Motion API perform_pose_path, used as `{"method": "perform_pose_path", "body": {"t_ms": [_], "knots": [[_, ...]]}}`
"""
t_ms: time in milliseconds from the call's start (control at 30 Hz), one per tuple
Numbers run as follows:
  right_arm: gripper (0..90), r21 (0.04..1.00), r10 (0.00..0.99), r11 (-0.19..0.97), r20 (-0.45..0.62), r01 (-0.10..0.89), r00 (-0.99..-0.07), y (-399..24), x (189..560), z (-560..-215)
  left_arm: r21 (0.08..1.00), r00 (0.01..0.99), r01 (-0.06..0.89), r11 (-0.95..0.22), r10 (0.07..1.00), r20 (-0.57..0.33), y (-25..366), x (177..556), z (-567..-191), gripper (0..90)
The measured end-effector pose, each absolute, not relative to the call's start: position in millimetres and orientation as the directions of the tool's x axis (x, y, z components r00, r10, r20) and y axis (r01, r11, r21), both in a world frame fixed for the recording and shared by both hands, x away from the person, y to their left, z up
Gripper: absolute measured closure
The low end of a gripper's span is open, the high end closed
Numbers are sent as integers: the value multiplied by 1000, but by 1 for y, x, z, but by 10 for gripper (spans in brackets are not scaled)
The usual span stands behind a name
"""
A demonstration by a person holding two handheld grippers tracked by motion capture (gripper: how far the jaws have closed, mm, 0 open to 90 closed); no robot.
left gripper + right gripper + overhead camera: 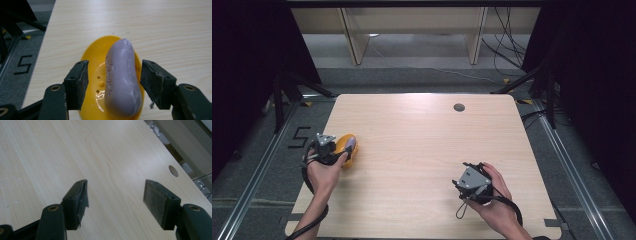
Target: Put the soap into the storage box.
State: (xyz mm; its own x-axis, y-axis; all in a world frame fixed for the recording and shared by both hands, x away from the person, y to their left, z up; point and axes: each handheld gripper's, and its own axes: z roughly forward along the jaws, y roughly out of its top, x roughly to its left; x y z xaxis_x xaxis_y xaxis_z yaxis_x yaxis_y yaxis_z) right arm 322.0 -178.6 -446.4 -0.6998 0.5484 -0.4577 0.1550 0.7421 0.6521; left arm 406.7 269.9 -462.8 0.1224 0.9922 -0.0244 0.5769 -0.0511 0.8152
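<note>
High view overhead; 2 jaw-level views; shared table [422,150]

Before you, the pale wooden counter [422,150] carried a yellow soap dish [96,72] near its left edge, a lilac soap bar [122,77] lying along it. A round cable hole [459,107] sat near the far edge. On the floor, a "5" mark [299,136] lay left of the counter.

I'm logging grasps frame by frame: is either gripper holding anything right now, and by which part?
Nothing is held. The left gripper is open, its jaws either side of the purple soap bar in the yellow dish, not touching. The right gripper is open.
</note>
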Motion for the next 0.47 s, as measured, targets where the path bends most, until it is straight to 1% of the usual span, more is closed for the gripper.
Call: {"method": "perform_pose_path", "body": {"t_ms": [67, 167, 200, 233, 267, 300, 367, 400, 433, 467], "knots": [[364, 656, 556, 737, -450, 164, -699, -178, 321, -447, 838, 135, 543, -50, 990, -29, 275, 394, -451, 370], [360, 655, 552, 739, -451, 161, -701, -179, 322, -447, 853, 153, 520, -42, 987, -44, 279, 377, -444, 365], [360, 655, 552, 739, -451, 161, -701, -179, 322, -447, 853, 153, 520, -42, 987, -44, 279, 377, -444, 365], [357, 653, 555, 737, -442, 171, -705, -180, 321, -447, 864, 163, 502, -34, 985, -56, 280, 363, -444, 367], [357, 653, 555, 737, -442, 171, -705, -180, 321, -447, 869, 177, 494, -38, 982, -58, 280, 352, -446, 367], [356, 659, 563, 731, -439, 175, -700, -183, 322, -447, 875, 208, 481, -46, 976, -63, 279, 331, -456, 375], [355, 662, 567, 727, -426, 184, -705, -185, 324, -448, 880, 217, 472, -50, 974, -61, 278, 323, -461, 389], [355, 662, 567, 727, -426, 184, -705, -185, 324, -448, 891, 225, 451, -46, 972, -63, 278, 311, -473, 389], [355, 672, 586, 710, -397, 212, -706, -186, 325, -450, 881, 235, 473, -31, 968, -92, 277, 297, -489, 452], [355, 672, 586, 710, -397, 212, -706, -186, 325, -450, 881, 235, 473, -31, 968, -92, 277, 297, -489, 468]]}}
